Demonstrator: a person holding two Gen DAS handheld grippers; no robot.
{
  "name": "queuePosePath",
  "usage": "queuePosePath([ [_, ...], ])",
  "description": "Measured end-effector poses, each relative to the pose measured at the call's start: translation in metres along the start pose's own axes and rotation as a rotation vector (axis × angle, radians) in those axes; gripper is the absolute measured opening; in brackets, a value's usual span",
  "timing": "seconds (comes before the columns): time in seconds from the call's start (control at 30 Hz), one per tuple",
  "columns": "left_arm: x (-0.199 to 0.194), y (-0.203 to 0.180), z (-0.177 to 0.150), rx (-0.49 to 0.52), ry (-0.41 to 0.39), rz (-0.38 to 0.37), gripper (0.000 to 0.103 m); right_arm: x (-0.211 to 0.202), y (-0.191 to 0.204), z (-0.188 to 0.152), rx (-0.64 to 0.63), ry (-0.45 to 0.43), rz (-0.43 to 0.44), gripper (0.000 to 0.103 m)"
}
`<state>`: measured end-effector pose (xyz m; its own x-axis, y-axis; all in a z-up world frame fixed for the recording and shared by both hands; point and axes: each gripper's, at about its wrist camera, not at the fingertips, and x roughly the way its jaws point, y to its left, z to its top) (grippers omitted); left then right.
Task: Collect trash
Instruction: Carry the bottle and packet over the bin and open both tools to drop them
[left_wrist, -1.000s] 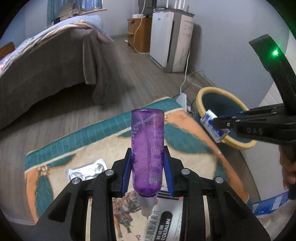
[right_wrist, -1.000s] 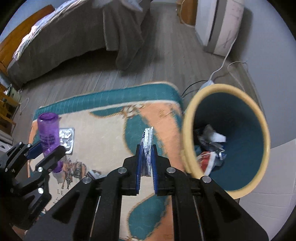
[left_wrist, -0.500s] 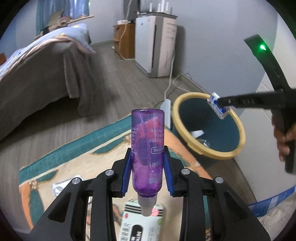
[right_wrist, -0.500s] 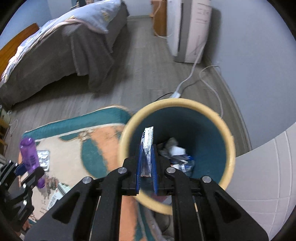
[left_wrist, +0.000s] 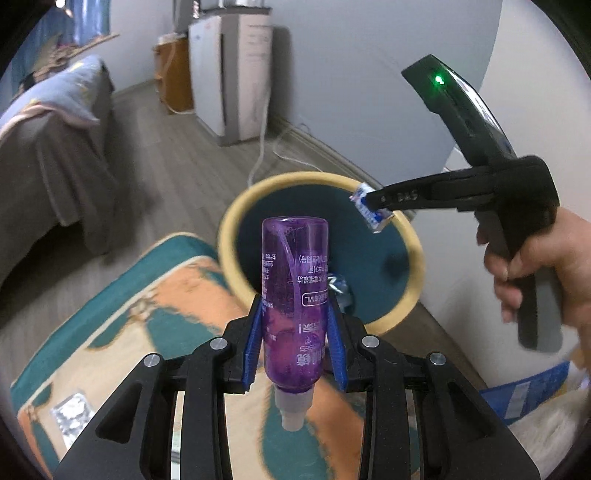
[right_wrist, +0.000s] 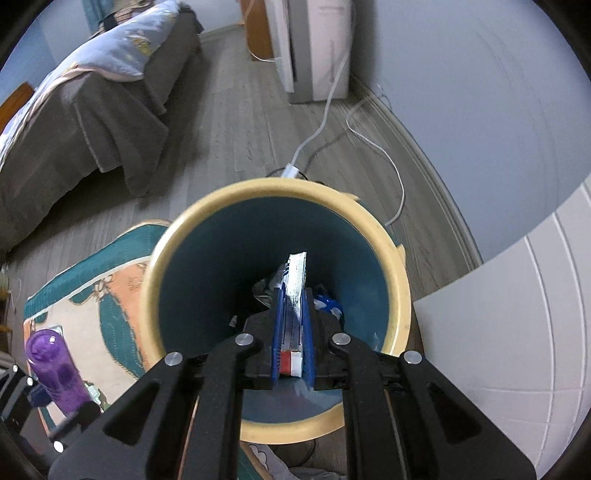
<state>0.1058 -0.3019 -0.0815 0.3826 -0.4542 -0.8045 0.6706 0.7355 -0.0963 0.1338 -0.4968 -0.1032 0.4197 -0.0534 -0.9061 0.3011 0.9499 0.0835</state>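
My left gripper (left_wrist: 295, 328) is shut on a purple plastic bottle (left_wrist: 293, 295), held upside down with its white nozzle toward me, above the rug and just short of the bin. The bottle also shows at the lower left of the right wrist view (right_wrist: 55, 369). My right gripper (right_wrist: 293, 325) is shut on a flat blue-and-white wrapper (right_wrist: 295, 280), held directly over the open mouth of the yellow-rimmed teal bin (right_wrist: 400, 280). In the left wrist view the right gripper (left_wrist: 373, 210) holds the wrapper (left_wrist: 369, 208) over the bin's far rim (left_wrist: 229, 236). Crumpled trash lies in the bin's bottom.
A patterned teal and orange rug (left_wrist: 147, 314) lies left of the bin, with a silver blister pack (left_wrist: 72, 413) on it. A bed (right_wrist: 81, 110) stands to the left, a white appliance (right_wrist: 314, 44) and white cables (right_wrist: 384, 162) behind the bin, and a white cabinet (right_wrist: 517, 332) to the right.
Both grippers moved right toward the bin. The right gripper with the wrapper went from over the rug to above the bin's mouth. The left gripper brought the bottle up to the bin's near side.
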Motion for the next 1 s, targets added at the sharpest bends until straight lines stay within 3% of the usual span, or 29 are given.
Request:
queuePosePath([
  [0.2,0.030,-0.007,0.026,0.023,0.062,-0.001,0.034,0.013,-0.006,-0.005,0.043,0.041,-0.003,0.010],
  [0.43,0.049,-0.006,0.047,0.010,0.045,0.034,0.034,0.019,-0.012,-0.006,0.069,0.058,0.012,0.010],
  [0.83,0.056,0.011,0.042,-0.013,0.060,0.075,0.034,0.030,0.009,-0.008,0.020,0.095,0.156,0.010],
  [0.93,0.053,0.018,0.036,-0.022,0.058,0.081,0.034,0.028,0.014,-0.006,0.001,0.094,0.163,0.020],
  [1.0,0.050,0.024,0.033,-0.035,0.057,0.084,0.035,0.026,0.016,-0.006,-0.013,0.086,0.139,0.038],
])
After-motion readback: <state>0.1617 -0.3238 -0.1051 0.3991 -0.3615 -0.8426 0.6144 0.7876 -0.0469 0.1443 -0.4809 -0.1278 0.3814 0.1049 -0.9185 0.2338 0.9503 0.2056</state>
